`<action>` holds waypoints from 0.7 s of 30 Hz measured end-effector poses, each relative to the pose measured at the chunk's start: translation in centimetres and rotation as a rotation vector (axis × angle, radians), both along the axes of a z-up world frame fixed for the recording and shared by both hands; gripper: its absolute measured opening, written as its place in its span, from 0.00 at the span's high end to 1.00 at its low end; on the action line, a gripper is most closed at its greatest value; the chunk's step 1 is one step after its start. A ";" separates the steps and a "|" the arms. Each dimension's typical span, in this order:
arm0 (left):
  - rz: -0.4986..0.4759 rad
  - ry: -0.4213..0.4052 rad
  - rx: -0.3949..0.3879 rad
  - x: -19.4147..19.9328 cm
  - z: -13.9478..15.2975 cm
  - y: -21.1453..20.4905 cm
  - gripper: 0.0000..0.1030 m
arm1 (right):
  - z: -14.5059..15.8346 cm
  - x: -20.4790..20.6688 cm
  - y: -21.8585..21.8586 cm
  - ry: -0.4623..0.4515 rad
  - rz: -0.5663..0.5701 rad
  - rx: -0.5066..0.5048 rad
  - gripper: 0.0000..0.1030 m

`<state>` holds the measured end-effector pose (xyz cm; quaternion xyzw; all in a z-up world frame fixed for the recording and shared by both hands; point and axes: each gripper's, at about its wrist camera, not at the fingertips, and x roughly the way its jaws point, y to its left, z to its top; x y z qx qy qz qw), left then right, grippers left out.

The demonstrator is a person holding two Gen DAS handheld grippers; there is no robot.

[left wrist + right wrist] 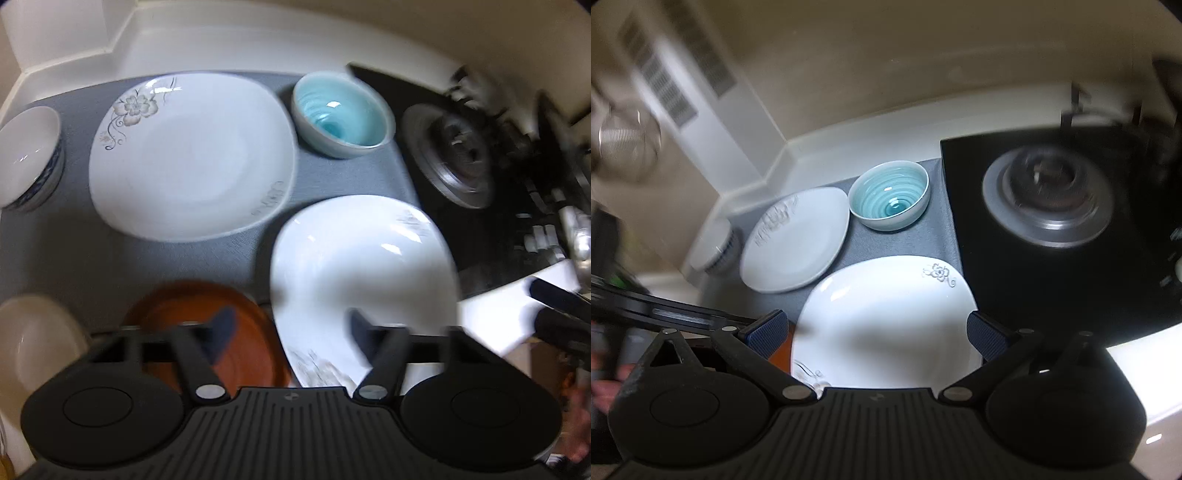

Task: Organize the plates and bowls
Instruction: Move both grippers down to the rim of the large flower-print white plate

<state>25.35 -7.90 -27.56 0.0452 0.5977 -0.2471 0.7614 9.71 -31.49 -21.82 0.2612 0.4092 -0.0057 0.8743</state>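
Dishes lie on a grey mat (92, 258). A large white flower-print plate (192, 155) sits at the back, also in the right wrist view (794, 240). A second white flower-print plate (362, 266) lies near the front right (882, 317). A turquoise bowl (341, 114) stands behind it (889, 201). A white bowl with blue pattern (27, 155) is at the far left (713, 245). A brown plate (207, 325) and a cream plate (37, 339) lie in front. My left gripper (291, 332) is open above the brown and white plates. My right gripper (875, 332) is open over the near white plate.
A black stove with a round metal burner (454, 155) borders the mat on the right, also in the right wrist view (1049, 199). A white counter edge and beige wall (886, 74) run behind. A metal strainer (628, 140) hangs at the left.
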 end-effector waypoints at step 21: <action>0.154 0.285 -0.006 0.6 -7.8 -1.2 0.71 | -12.7 2.4 -8.8 0.125 0.075 0.361 0.53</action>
